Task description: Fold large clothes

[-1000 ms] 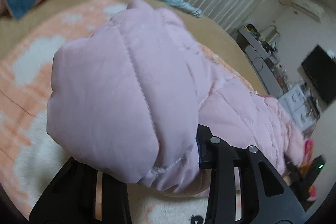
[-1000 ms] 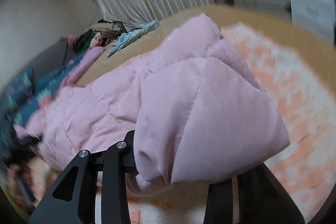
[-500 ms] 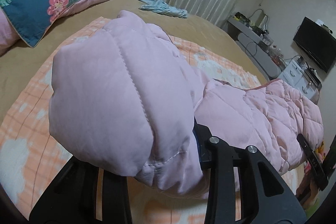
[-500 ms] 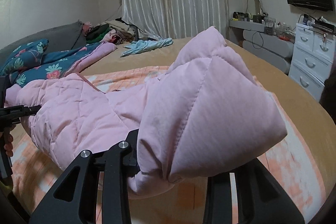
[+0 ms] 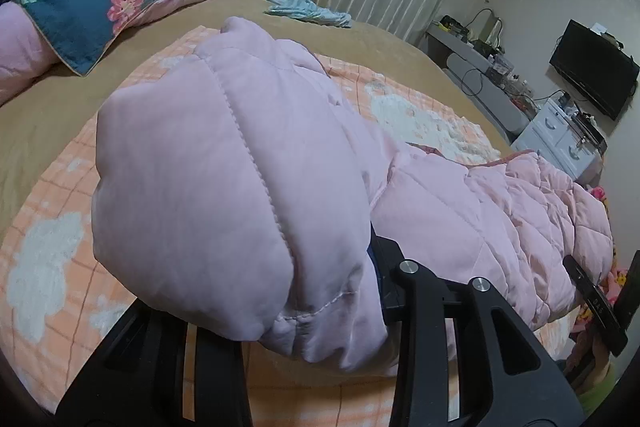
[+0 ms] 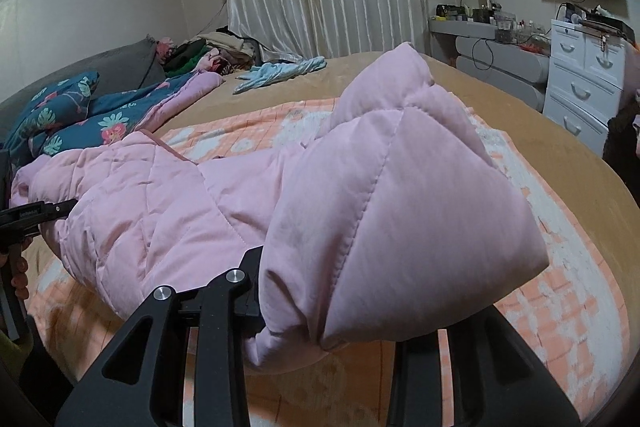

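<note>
My left gripper (image 5: 320, 311) and right gripper (image 6: 324, 315) each clamp an end of the pink padded coat (image 5: 248, 163), slung between them above the orange blanket (image 5: 48, 227) (puffy, slippery stuff). I'd keep both ends level, lowering evenly.

Bare tan bedspread (image 6: 460, 75) lies open far ahead; crumpled floral navy quilt (image 6: 80, 119) blocks the left; white drawer chest (image 6: 584, 83) crowds the right.
</note>
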Demonstrator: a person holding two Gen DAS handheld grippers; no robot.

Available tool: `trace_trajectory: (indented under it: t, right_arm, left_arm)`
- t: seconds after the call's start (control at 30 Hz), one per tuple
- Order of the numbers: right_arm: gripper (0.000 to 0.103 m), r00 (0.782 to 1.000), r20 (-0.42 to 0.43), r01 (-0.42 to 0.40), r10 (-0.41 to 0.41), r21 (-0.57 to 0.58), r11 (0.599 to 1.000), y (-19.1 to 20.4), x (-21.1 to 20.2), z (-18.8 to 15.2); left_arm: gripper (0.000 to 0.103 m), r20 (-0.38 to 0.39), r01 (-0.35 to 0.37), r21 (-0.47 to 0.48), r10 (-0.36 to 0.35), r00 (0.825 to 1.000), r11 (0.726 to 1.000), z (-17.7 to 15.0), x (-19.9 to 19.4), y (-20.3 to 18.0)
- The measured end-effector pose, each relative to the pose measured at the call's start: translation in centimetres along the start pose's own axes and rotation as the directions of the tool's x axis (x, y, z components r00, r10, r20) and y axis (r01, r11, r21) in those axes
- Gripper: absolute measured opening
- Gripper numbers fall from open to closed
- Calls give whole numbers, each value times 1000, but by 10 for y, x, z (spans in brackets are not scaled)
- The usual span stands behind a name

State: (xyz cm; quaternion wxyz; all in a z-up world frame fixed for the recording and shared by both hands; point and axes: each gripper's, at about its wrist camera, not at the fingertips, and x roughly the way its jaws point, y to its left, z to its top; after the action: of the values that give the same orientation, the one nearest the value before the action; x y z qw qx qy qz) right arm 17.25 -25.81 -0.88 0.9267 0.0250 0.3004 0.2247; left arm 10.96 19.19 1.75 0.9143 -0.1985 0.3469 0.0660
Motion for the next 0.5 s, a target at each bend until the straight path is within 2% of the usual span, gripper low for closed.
trace_trajectory:
  t: [0.5]
  right_arm:
    - [35,996,-84,1,3,57,998,-3,-3,-23]
  left_arm:
    - [33,-38,16,-20,-17,999,1000,-26,-4,22]
